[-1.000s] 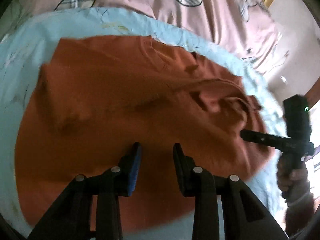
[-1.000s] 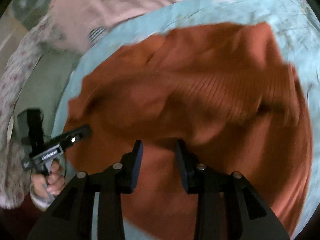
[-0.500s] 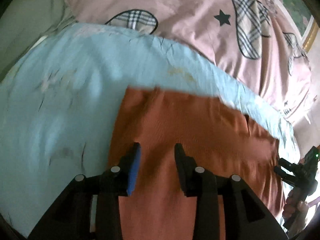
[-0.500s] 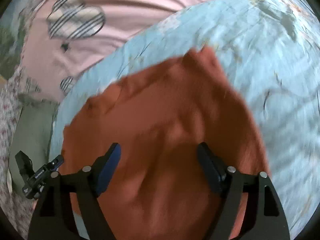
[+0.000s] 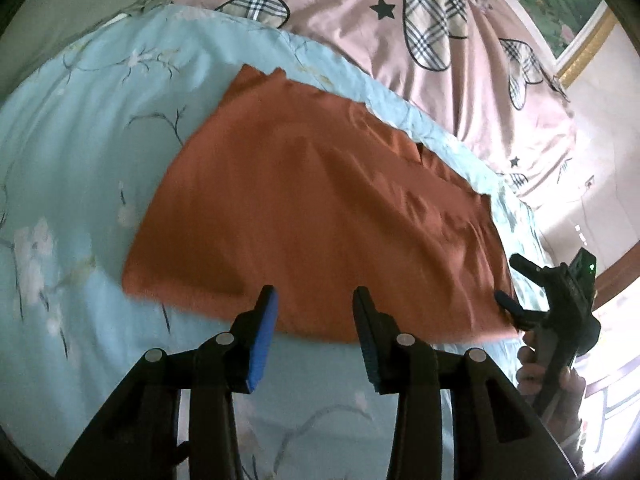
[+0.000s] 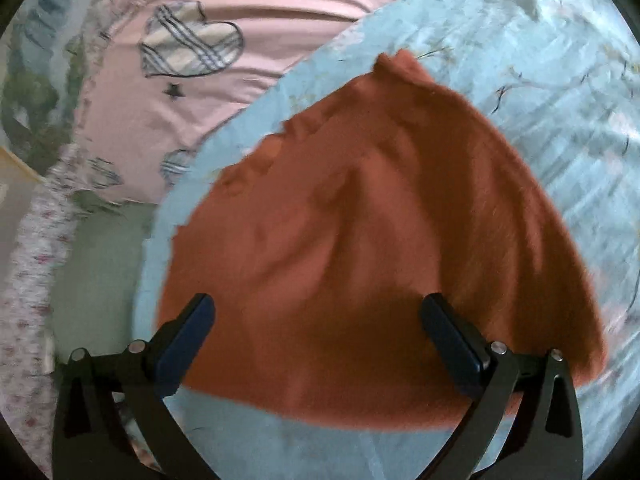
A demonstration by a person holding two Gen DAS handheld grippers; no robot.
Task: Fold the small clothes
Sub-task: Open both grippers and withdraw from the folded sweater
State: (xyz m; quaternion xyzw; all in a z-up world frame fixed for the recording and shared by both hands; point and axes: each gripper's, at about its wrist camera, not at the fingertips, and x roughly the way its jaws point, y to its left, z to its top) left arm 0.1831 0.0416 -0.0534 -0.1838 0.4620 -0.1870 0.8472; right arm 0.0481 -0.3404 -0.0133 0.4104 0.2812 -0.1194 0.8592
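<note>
Garment: a rust-orange cloth (image 5: 320, 216) is seen folded and laid flat on the light blue floral sheet (image 5: 80, 160) of the bed; its far edge is ragged at 12 o'clock.
Left gripper (image 5: 314, 334): the jaws are held partly apart, nothing is gripped; they are placed just above the cloth's near edge at 6 o'clock.
Right gripper (image 6: 318, 338): the jaws are spread wide and empty, held over the cloth's near part; in the left wrist view it (image 5: 520, 292) is seen at 4 o'clock, by the cloth's corner.
Surroundings: a pink quilt (image 5: 440, 60) with plaid hearts is seen beyond the sheet at 1 o'clock.
</note>
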